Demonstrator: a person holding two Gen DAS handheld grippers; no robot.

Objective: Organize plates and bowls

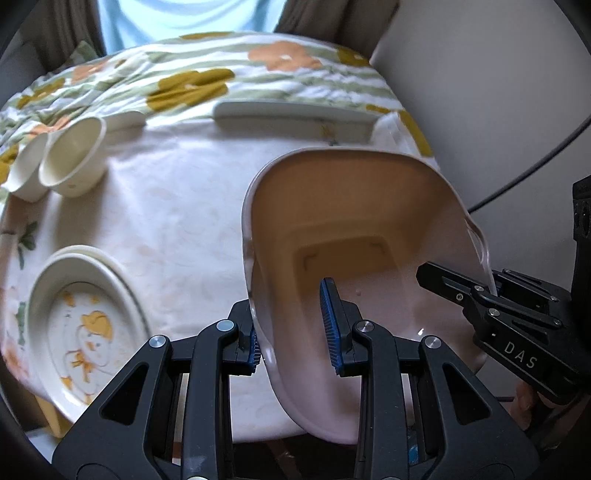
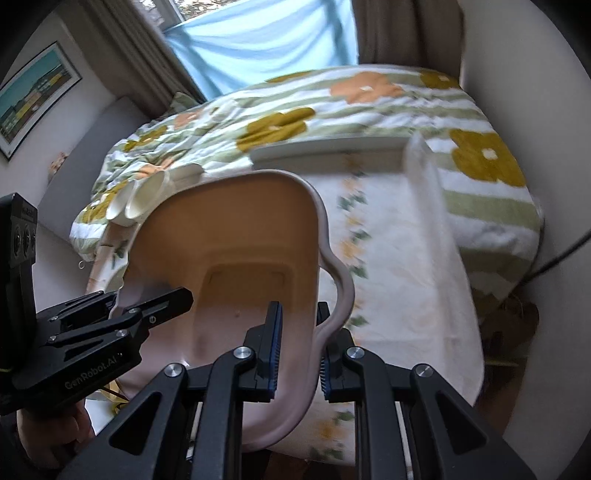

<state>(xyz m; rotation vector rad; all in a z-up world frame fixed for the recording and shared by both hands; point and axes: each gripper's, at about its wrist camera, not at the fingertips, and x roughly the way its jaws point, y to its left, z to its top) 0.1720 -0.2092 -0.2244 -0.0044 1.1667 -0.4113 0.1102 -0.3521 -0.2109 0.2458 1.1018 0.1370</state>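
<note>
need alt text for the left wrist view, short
The left gripper clamps the left wall of a tilted pink basin while the right gripper grips its right rim. Behind, on the floral tablecloth: stacked plates and two white cups.

Counter (image 1: 177, 229): covered by a pale cloth printed with faint orange flowers and green leaves.

Quilt (image 2: 369, 110): rumpled, white with green stripes and large mustard and orange flowers; lies across the far part of the counter and hangs off its right edge.

Window (image 2: 177, 11): upper background, daylight entering; a light blue cloth (image 2: 266, 40) hangs across its lower part.

Curtains (image 2: 399, 33): brown-grey, either side of the window.

Walls (image 1: 480, 110): plain, off-white.

Framed picture (image 2: 33, 99): on the left wall, teal sky above coloured buildings.

Black cable (image 1: 528, 170): runs along the right wall.

Lighting: soft daylight.
</note>
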